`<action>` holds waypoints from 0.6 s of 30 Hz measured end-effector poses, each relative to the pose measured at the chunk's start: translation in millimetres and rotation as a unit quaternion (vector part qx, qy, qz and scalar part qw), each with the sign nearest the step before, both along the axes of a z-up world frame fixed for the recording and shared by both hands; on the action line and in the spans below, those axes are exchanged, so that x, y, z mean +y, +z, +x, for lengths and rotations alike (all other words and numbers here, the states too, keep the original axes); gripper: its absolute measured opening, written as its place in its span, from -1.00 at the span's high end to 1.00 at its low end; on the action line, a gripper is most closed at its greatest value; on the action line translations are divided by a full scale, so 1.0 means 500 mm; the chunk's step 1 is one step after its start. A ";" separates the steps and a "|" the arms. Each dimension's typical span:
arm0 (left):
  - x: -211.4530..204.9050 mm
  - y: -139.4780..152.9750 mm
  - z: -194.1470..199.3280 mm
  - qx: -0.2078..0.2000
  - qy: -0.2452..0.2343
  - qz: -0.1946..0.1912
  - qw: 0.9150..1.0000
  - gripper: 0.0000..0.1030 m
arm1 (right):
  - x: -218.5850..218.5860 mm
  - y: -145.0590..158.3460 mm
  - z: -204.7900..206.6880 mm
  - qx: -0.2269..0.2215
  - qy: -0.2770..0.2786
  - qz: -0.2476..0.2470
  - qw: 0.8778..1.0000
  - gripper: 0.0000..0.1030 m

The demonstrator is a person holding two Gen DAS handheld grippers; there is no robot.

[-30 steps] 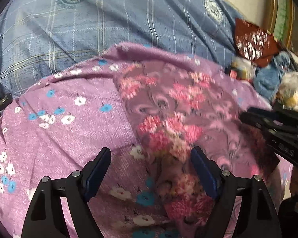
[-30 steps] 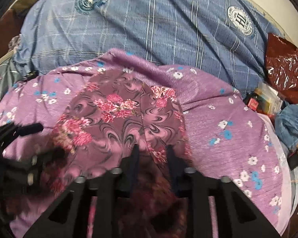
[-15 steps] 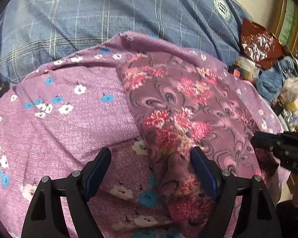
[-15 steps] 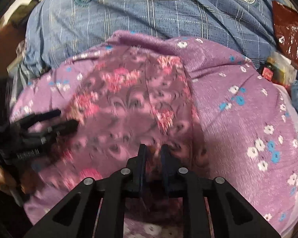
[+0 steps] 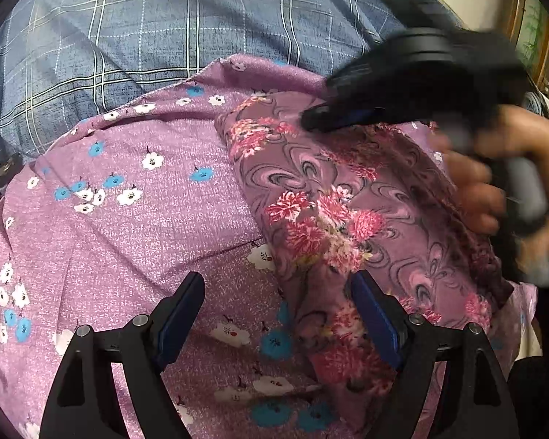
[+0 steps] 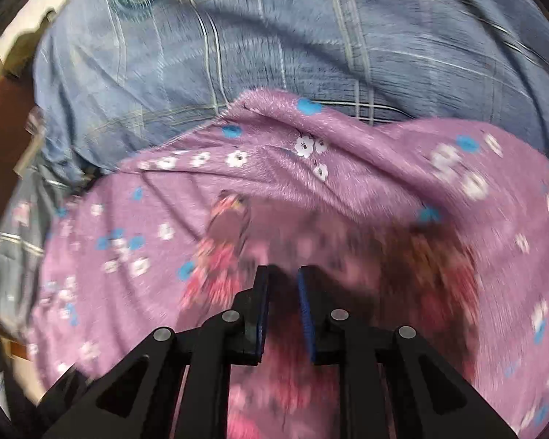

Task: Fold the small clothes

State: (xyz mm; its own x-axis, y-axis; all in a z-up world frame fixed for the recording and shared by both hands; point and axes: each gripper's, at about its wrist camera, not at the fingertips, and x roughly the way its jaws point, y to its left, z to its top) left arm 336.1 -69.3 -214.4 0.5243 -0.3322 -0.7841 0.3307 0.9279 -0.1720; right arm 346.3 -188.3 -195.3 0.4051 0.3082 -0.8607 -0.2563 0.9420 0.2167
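A dark mauve garment with pink flowers lies on a lighter purple cloth with white and blue flowers. My left gripper hangs open just above the garment's near left edge, and its pads touch nothing. My right gripper, held by a hand, reaches over the garment's far left corner. In the blurred right wrist view my right gripper stands nearly shut, with a fold of the flowered garment between its blue pads.
A blue plaid bedsheet spreads beyond the purple cloth and fills the far half of both views. A pale wall and a wooden frame stand at the far right.
My right gripper has swept from the garment's near right side across to its far left corner, carrying cloth with it. My left gripper has stayed put and open.
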 end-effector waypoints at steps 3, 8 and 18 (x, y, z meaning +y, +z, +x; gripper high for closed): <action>-0.002 -0.001 0.002 -0.002 0.000 0.003 1.000 -0.60 | 0.017 -0.056 0.049 0.027 -0.003 -0.014 1.000 0.66; -0.002 0.000 0.004 -0.003 -0.003 -0.001 1.000 -0.60 | -0.001 -0.020 0.017 -0.005 -0.007 0.002 1.000 0.63; 0.008 0.036 -0.028 -0.029 -0.007 -0.030 0.999 -0.60 | -0.162 0.080 -0.206 -0.048 -0.015 0.014 0.999 0.33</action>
State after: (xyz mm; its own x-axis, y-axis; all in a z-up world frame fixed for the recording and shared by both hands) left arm 322.1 -65.2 -196.6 0.5638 -0.3853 -0.7305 0.3547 0.9117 -0.2071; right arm 243.3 -269.3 -155.2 0.4944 0.3191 -0.8086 -0.2493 0.9432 0.2198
